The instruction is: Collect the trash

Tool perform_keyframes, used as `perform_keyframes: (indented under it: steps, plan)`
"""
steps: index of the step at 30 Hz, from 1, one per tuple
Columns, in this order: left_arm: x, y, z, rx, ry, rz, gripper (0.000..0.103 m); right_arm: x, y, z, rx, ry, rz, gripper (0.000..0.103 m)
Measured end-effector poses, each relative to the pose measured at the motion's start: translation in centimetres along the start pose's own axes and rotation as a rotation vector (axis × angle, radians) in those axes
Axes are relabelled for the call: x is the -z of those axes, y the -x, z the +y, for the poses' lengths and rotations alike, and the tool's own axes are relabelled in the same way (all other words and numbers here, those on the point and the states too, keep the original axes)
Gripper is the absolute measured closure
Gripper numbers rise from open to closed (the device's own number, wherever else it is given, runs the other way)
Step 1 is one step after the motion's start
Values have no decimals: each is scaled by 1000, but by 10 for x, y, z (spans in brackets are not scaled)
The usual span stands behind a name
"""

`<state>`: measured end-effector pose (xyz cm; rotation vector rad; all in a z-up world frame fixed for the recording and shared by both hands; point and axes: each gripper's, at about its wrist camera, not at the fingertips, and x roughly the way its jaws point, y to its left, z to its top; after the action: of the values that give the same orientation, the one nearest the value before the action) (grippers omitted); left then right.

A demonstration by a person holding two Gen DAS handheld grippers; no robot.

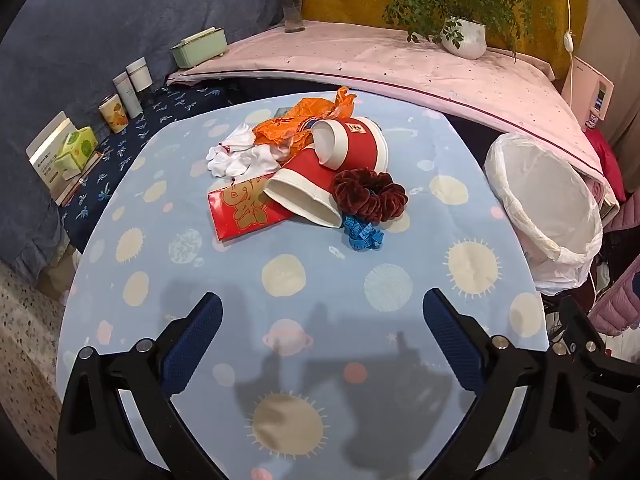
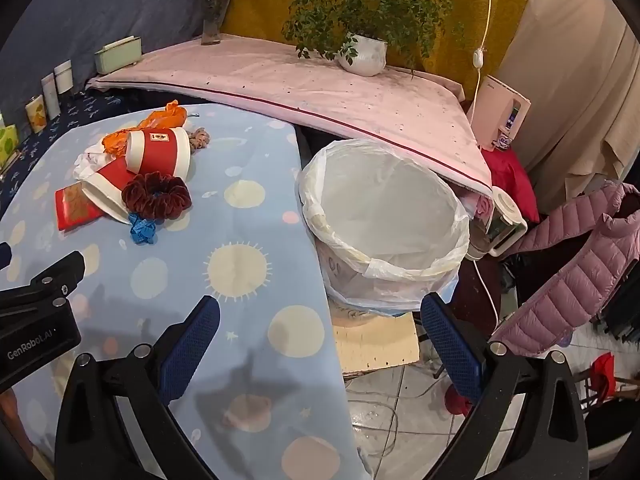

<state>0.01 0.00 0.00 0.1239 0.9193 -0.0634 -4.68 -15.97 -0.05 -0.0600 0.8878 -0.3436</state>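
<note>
The table, draped in a pale blue planet-print cloth, is filling most of both views. Off its right edge the trash bin is sitting lined with a white bag, mouth gaping. The left gripper is hovering over the near part of the cloth, jaws spread wide, holding nothing and touching nothing. The right gripper is hanging just as wide apart, also empty, straddling the table's right edge with the bin just beyond its fingers. The trash is lying piled at the far middle of the table: two red paper cups tipped on their sides, an orange plastic bag behind them, crumpled white tissue to the left, a red envelope, a dark red scrunchie and a blue ribbon nearest.
</note>
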Motion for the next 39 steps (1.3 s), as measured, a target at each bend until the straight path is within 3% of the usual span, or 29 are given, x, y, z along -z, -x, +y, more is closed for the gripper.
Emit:
perform_keyframes:
  steps: [39]
  plan:
    - [-3,3,-2,5,-2,-12,7,-1,0,-2,7,3,-3,7]
